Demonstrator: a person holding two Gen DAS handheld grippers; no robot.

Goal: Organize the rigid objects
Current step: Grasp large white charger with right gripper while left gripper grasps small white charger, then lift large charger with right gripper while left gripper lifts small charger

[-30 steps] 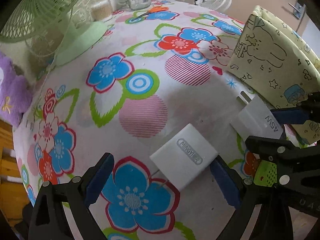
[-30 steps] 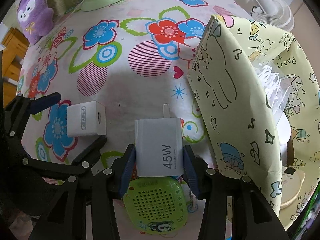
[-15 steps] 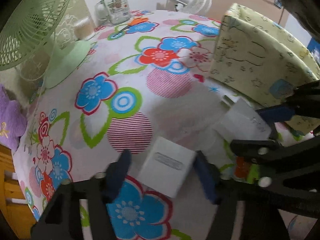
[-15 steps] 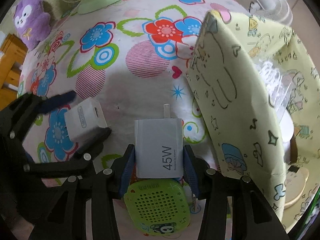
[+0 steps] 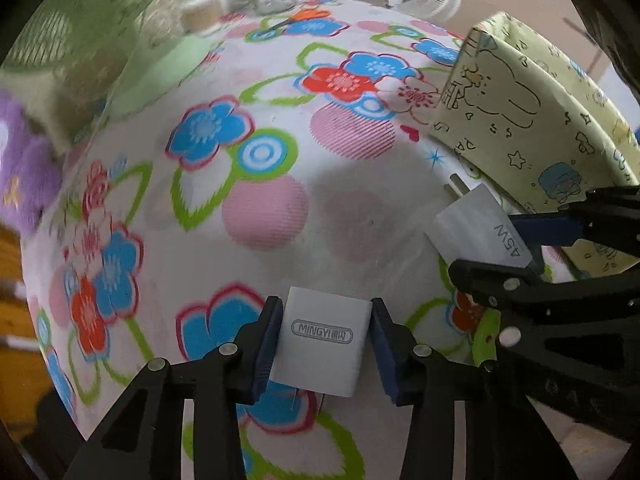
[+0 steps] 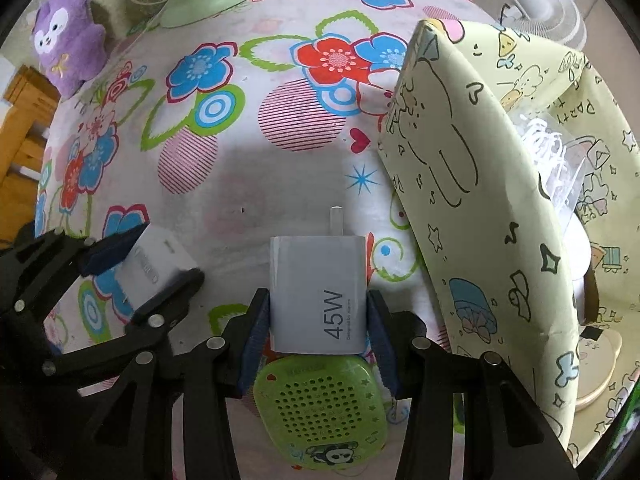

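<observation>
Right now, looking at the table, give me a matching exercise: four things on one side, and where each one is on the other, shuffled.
Things:
1. MINGYI charger
2. 45W charger
3. purple plush toy
4. green perforated case

Places:
A. on the cloth under the right gripper
B. at the table's far left edge
C. between the left gripper's closing pads
D. clamped in the right gripper

Pairs: 1-C, 2-D, 3-B, 4-A

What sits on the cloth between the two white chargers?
Nothing: only bare floral tablecloth shows between the MINGYI charger and the 45W charger, apart from a black gripper finger. Clearest in the right wrist view.
</observation>
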